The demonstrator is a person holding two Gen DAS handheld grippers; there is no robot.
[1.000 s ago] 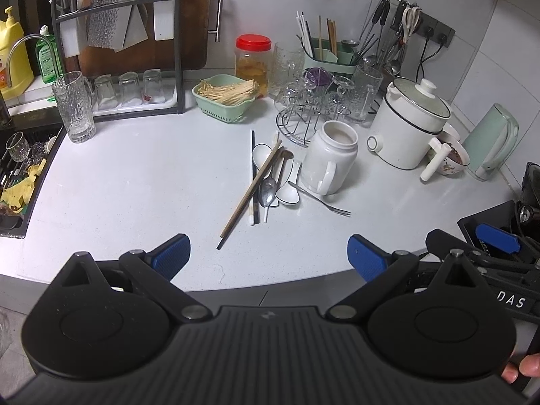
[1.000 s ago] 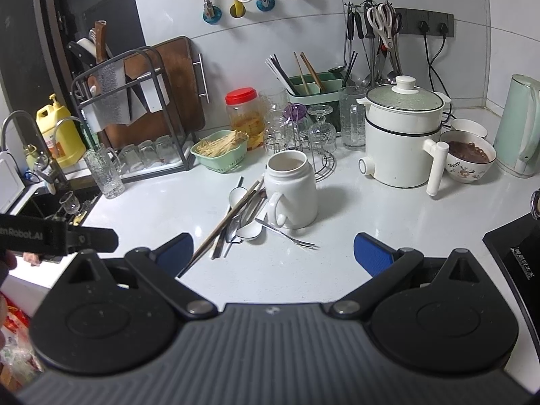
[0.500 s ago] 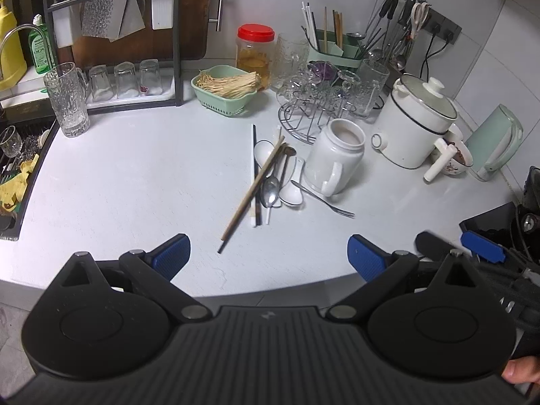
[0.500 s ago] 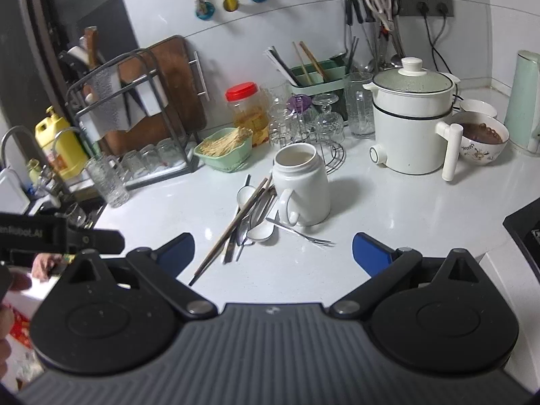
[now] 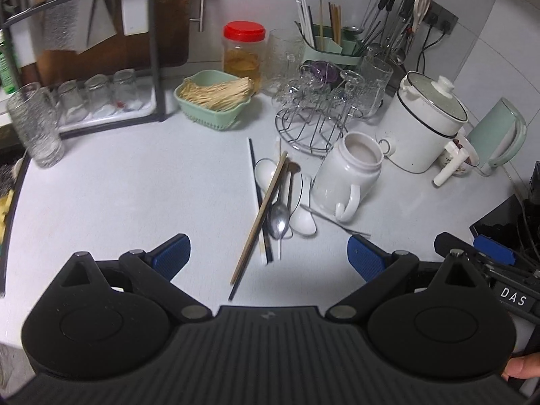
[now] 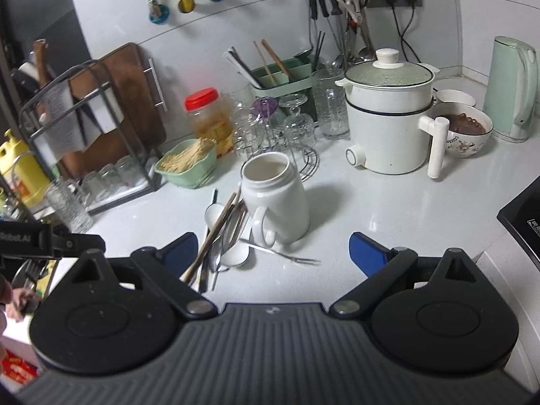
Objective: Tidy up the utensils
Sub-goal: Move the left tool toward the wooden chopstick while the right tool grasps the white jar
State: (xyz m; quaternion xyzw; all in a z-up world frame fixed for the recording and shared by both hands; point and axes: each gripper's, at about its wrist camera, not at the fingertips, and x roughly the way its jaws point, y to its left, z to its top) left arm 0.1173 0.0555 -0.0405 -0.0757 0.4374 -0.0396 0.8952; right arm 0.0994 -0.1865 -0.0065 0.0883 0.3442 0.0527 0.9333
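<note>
Your left hand-held gripper (image 5: pixel 266 258) hangs over the bench (image 5: pixel 135 182) with its fingers spread wide apart and nothing between them; your right hand-held gripper (image 6: pixel 273 253) is likewise spread and empty. The landmark is the white jar (image 5: pixel 347 179), standing upright. The utensil pile (image 5: pixel 273 202) of chopsticks, a metal spoon and white ceramic spoons lies just left of the jar. A small fork (image 5: pixel 334 219) lies in front of the jar, by its handle.

I read "DAS" on a small label on my right gripper (image 5: pixel 513 300), and "Robot.AI" on my left gripper (image 6: pixel 20 238); other print is too small.
</note>
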